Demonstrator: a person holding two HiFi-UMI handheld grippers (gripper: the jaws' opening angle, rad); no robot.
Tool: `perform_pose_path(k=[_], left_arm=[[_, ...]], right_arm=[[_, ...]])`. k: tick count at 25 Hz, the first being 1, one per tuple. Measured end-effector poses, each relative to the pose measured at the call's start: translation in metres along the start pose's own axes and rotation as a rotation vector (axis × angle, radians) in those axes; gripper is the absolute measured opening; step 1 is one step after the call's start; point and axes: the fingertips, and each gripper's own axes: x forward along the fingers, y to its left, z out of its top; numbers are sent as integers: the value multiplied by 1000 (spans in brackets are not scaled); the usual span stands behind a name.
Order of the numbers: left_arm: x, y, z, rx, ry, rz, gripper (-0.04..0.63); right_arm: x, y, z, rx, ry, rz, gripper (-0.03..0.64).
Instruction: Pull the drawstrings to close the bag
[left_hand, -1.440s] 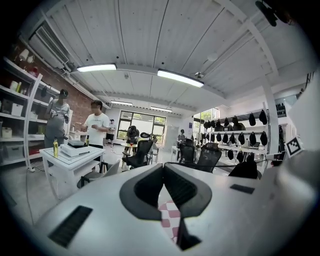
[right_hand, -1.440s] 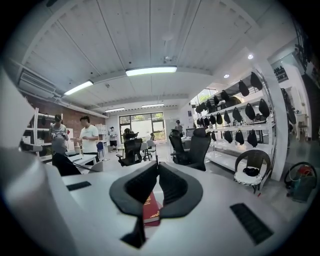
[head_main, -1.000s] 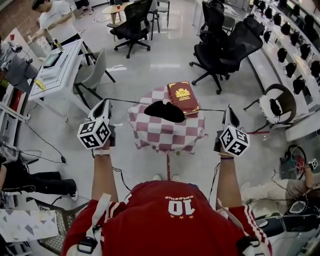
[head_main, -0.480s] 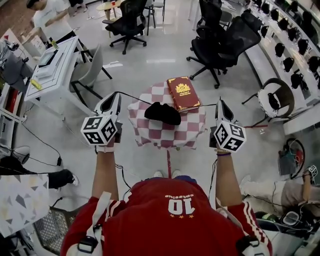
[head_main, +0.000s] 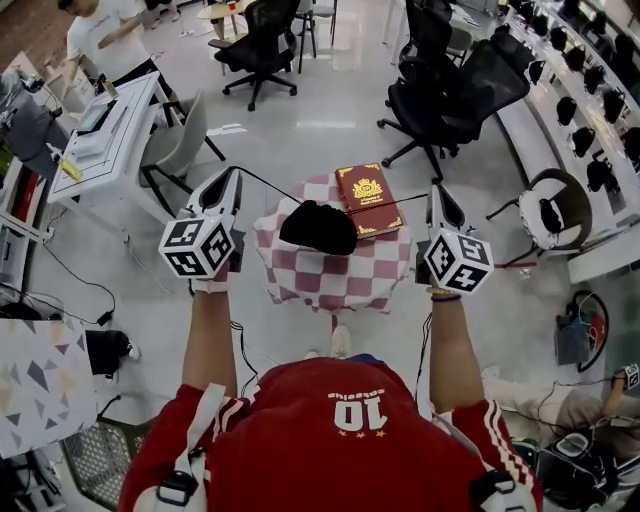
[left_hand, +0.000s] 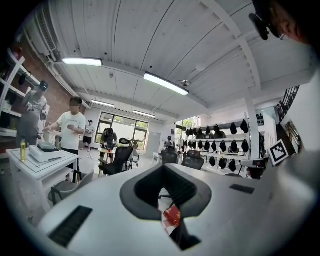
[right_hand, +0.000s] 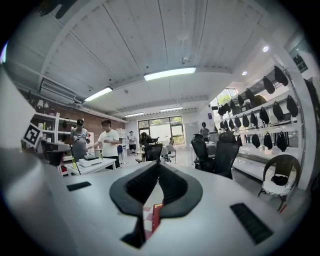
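A black drawstring bag (head_main: 318, 227) lies bunched on the red-and-white checkered table (head_main: 340, 275). One thin black drawstring (head_main: 268, 186) runs from the bag's left side up to my left gripper (head_main: 233, 176), which is shut on it. The other drawstring (head_main: 395, 198) runs right to my right gripper (head_main: 437, 192), also shut on its cord. Both cords look taut. In the left gripper view the jaws of the left gripper (left_hand: 164, 169) meet, with a dark cord (left_hand: 181, 235) trailing down. The right gripper (right_hand: 157, 166) is likewise closed, its cord (right_hand: 140, 231) hanging below.
A red book (head_main: 368, 198) lies on the table just right of the bag. Black office chairs (head_main: 440, 95) stand beyond the table, a white desk (head_main: 110, 130) with a grey chair is at the left. A person (head_main: 105, 40) stands at the far left.
Both grippers have moved forward past the bag and slightly inward, so the cords now slant back to it. The bag has bunched up and shifted a little left.
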Motion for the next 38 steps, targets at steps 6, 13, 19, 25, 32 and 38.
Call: perform_pose_path(k=[6, 13, 19, 25, 32, 38], left_arm=[[42, 1, 32, 19, -57, 38, 12], [46, -12, 52, 21, -117, 26, 12], [49, -20, -32, -10, 71, -94, 14], [21, -64, -93, -24, 218, -205, 14], [-26, -79, -140, -17, 343, -227, 14], [-65, -74, -181, -33, 452, -235, 14]], right_arm=[[51, -5, 30, 17, -43, 70, 25], [73, -8, 45, 22, -53, 128, 25], [90, 26, -26, 22, 94, 181, 26], [57, 34, -76, 23, 208, 213, 26], [17, 29, -111, 51, 288, 189, 26], [-8, 29, -144, 74, 349, 143, 26]])
